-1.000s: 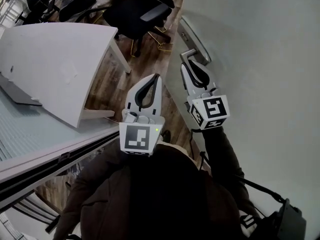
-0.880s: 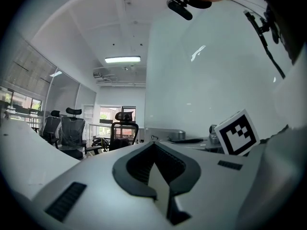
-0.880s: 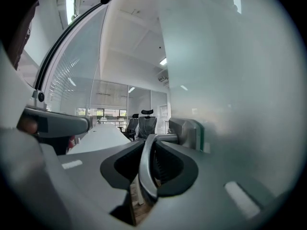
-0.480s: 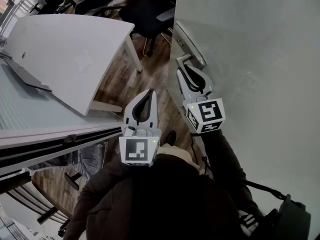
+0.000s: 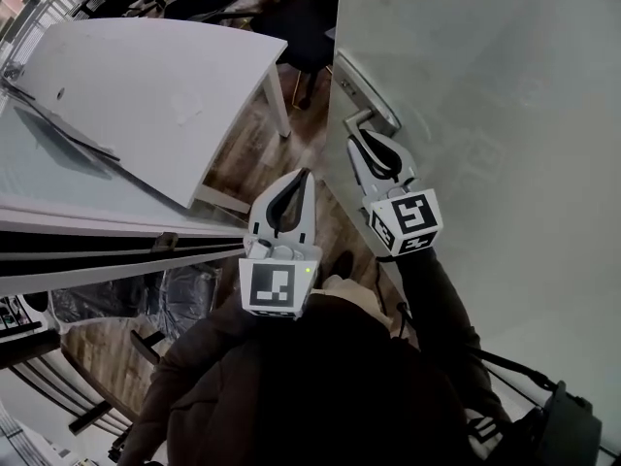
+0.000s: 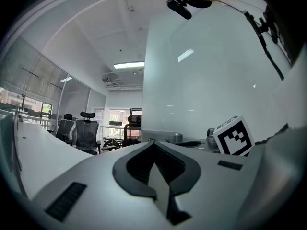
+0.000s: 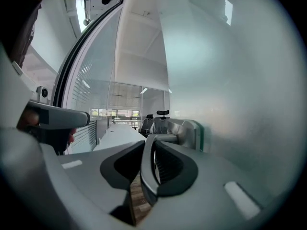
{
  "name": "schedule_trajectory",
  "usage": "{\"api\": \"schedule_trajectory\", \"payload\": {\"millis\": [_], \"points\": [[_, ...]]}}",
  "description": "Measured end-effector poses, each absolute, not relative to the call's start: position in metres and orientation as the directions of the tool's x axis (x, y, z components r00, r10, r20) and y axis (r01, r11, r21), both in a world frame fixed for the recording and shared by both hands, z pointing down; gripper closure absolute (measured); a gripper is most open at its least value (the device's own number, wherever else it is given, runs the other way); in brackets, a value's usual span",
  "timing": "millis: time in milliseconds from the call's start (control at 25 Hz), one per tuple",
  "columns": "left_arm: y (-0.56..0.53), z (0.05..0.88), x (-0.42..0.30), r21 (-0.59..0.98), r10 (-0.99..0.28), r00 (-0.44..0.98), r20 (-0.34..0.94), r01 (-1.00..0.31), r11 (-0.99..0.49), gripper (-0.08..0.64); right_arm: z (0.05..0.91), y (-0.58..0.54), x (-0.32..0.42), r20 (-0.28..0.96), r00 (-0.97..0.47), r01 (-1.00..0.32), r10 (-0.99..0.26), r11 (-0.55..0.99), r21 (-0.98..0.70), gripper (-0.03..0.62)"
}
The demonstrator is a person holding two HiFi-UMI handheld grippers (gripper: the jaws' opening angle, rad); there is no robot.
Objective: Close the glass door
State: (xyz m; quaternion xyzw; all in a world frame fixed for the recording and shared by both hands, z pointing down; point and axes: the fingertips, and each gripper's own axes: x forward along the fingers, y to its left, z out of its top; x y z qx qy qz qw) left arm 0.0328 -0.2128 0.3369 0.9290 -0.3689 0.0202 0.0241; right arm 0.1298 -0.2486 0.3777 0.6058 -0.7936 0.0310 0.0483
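The frosted glass door (image 5: 485, 115) fills the right of the head view, with a metal lock plate (image 5: 367, 90) and a lever handle (image 5: 361, 119) at its left edge. My right gripper (image 5: 361, 134) is shut on that lever. In the right gripper view the handle (image 7: 148, 164) runs down between the jaws of that gripper (image 7: 151, 143), and the lock plate (image 7: 189, 131) sits just behind. My left gripper (image 5: 305, 175) hangs beside it over the wooden floor, shut and holding nothing. In its own view the left gripper (image 6: 153, 145) points along the door's face.
A white desk (image 5: 146, 85) stands left of the door edge, with black office chairs (image 5: 291, 22) behind it. A glass partition with a dark frame (image 5: 97, 246) runs along the lower left. Wooden floor (image 5: 252, 153) lies between desk and door. A dark bag (image 5: 563, 425) hangs at my right.
The right gripper keeps its hold on the lever. The gap between the door's edge and the desk corner has narrowed, and the desk fills more of the head view.
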Motion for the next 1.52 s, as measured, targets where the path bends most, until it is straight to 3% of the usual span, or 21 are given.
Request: {"api": "schedule_trajectory", "payload": {"millis": [440, 1240, 1520], "points": [[-0.196, 0.334, -0.006, 0.017, -0.689, 0.723, 0.051, -0.690, -0.723, 0.563, 0.378, -0.223, 0.070, 0.118, -0.354, -0.934, -0.928, 0.357, 0.005, 0.525], [-0.130, 0.351, -0.073, 0.013, -0.817, 0.566, 0.111, -0.823, -0.568, 0.563, 0.379, -0.184, -0.015, 0.136, -0.495, -0.867, -0.858, 0.497, -0.020, 0.525], [-0.107, 0.351, -0.111, 0.026, -0.807, 0.584, 0.086, -0.811, -0.584, 0.563, 0.382, -0.156, -0.059, 0.139, -0.513, -0.856, -0.847, 0.517, -0.003, 0.525]]}}
